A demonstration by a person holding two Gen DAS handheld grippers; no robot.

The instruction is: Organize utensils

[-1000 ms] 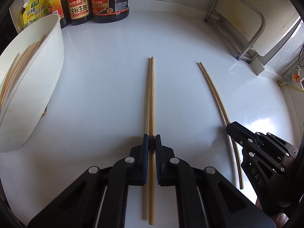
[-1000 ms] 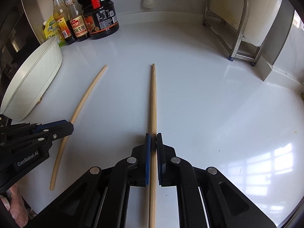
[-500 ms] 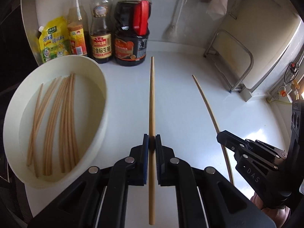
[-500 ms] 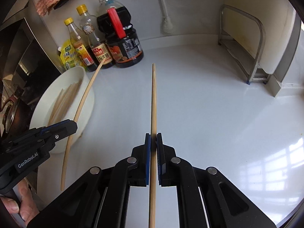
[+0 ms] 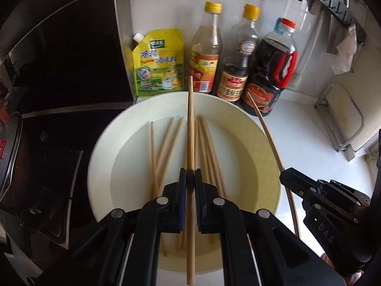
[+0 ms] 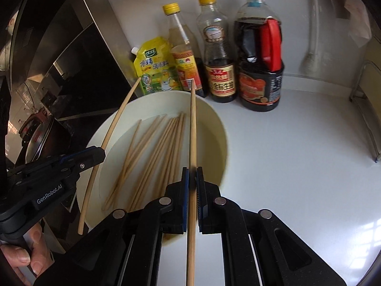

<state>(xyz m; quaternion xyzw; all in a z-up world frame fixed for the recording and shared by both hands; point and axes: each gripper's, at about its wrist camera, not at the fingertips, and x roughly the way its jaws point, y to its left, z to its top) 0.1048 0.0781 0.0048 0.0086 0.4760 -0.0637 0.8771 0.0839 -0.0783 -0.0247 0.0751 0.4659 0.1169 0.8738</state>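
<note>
Both grippers, left point(image 5: 190, 178) and right point(image 6: 192, 172), now hover over the bowl point(image 5: 266, 143), each clamped mid-shaft on a light, stiff, likely slippery chopstick point(image 5: 190, 128).

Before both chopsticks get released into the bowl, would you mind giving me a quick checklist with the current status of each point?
1. Left gripper shut on the left chopstick: ok.
2. Right gripper shut on the right chopstick: ok.
3. Left chopstick over the white bowl: ok, though its far tip passes the back rim toward the bottles.
4. Right chopstick over the bowl: ok in the right wrist view; in the left wrist view it runs along the right rim, so borderline.
5. Room in the bowl: ok, loose chopsticks lie flat inside.
6. Height above the bowl: cannot tell.
</note>
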